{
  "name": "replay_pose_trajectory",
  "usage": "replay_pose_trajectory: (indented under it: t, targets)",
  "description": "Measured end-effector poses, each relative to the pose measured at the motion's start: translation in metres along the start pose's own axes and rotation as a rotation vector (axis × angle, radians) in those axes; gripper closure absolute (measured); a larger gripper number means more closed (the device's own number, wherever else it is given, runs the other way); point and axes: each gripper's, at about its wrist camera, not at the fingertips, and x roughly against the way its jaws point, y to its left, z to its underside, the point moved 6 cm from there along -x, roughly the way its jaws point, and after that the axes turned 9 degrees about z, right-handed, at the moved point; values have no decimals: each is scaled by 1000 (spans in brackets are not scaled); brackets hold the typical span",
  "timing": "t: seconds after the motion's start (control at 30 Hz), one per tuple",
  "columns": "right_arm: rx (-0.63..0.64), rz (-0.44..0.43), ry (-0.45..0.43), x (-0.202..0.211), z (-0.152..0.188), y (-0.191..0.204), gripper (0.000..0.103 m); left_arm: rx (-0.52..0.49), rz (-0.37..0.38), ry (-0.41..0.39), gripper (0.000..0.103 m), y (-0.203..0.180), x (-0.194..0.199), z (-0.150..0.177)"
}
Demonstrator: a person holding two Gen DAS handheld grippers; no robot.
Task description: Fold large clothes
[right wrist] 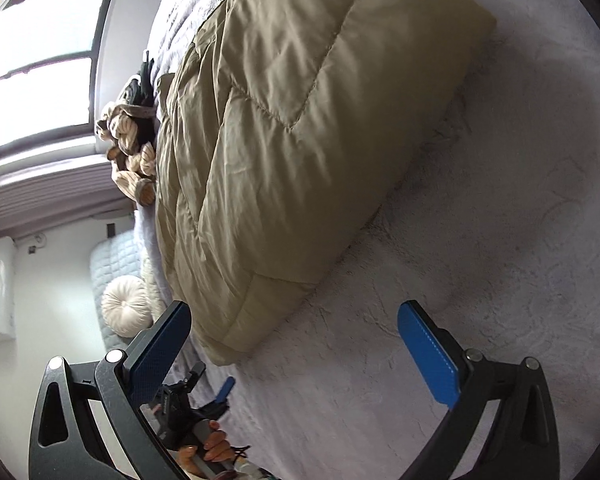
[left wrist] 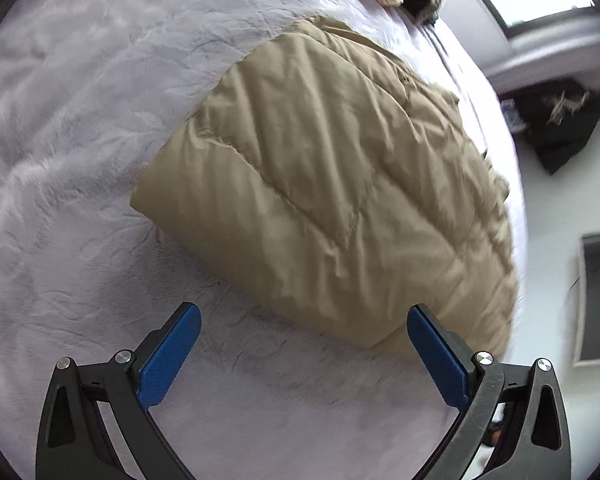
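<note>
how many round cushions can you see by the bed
1. A cream round cushion shows in the right wrist view, at the bed's edge past the tan puffer jacket, left of the right tongs. Others may be hidden behind the jacket.

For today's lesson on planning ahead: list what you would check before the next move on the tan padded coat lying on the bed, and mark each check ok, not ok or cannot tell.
1. Left tool open and holding nothing: ok.
2. Right tool open and holding nothing: ok.
3. Tan padded coat lies folded over on the pale bed cover, touched by neither tool: ok.
4. Bare bed cover between both tools and the coat's near edge: ok.
5. Striped brown clothes lie at the coat's far side; touching or apart: cannot tell.
6. Coat's layers lined up evenly underneath: cannot tell.
</note>
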Motion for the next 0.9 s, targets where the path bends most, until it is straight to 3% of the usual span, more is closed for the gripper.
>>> replay_pose_trajectory:
  t: [0.13,0.57,0.9]
  targets:
    - [2,-29,-3,-4,-4,1,0,59,54,-22,0,12,-9,-5]
    - [-4,-161,-26,-28,-34,6,0,29,187,-84,0,7,-54,-38]
    - [32,-225,-89,-49,-59,20,0,86,162,-196,0,-3,-87,-64]
